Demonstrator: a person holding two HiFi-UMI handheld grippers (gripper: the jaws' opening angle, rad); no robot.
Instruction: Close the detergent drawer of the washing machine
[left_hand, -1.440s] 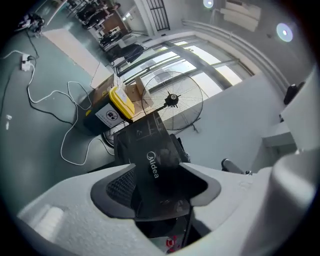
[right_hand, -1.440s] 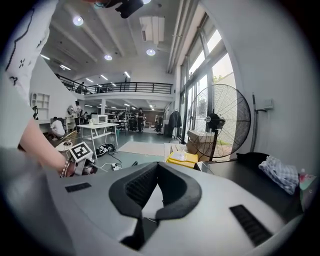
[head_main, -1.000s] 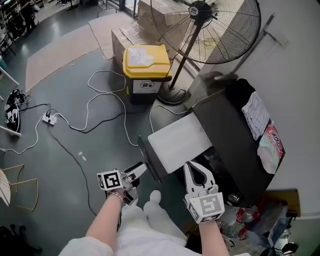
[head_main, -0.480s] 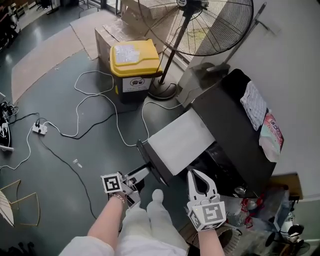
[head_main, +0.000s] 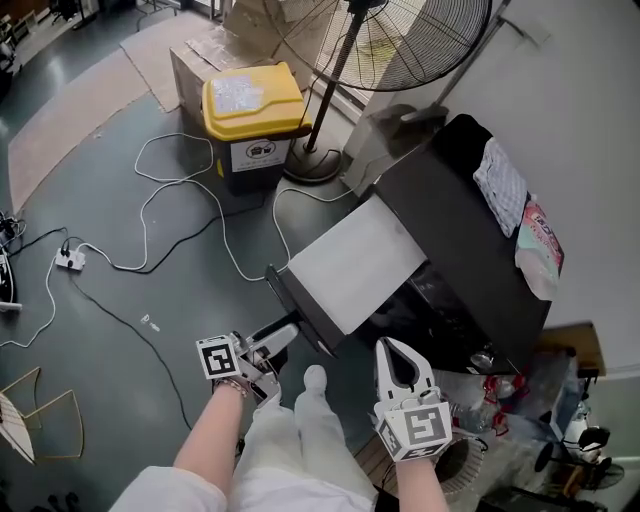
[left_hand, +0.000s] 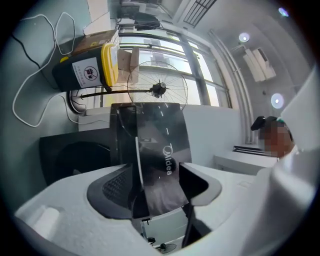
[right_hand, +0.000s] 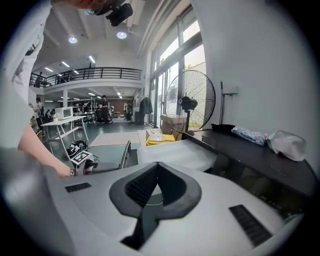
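Observation:
The black washing machine (head_main: 470, 240) stands at the right with its detergent drawer (head_main: 352, 262) pulled far out, white top up and a dark front panel (head_main: 296, 306) at the near end. In the head view my left gripper (head_main: 282, 338) reaches that panel from the left. The left gripper view shows the left gripper (left_hand: 156, 176) with its jaws closed on the dark panel (left_hand: 160, 150), which carries a brand mark. My right gripper (head_main: 391, 346) hangs just right of the drawer with its tips together and nothing held; in its own view the right gripper (right_hand: 157, 166) is shut.
A yellow-lidded bin (head_main: 250, 112) and a pedestal fan (head_main: 392, 35) stand behind the drawer. White cables (head_main: 190, 215) and a power strip (head_main: 68, 261) lie on the grey floor to the left. A cloth (head_main: 500, 185) and a bag (head_main: 541, 250) rest on the machine's top.
The head camera has shifted, so the scene slid up and left. Both grippers keep their places relative to the drawer, which looks just as far out.

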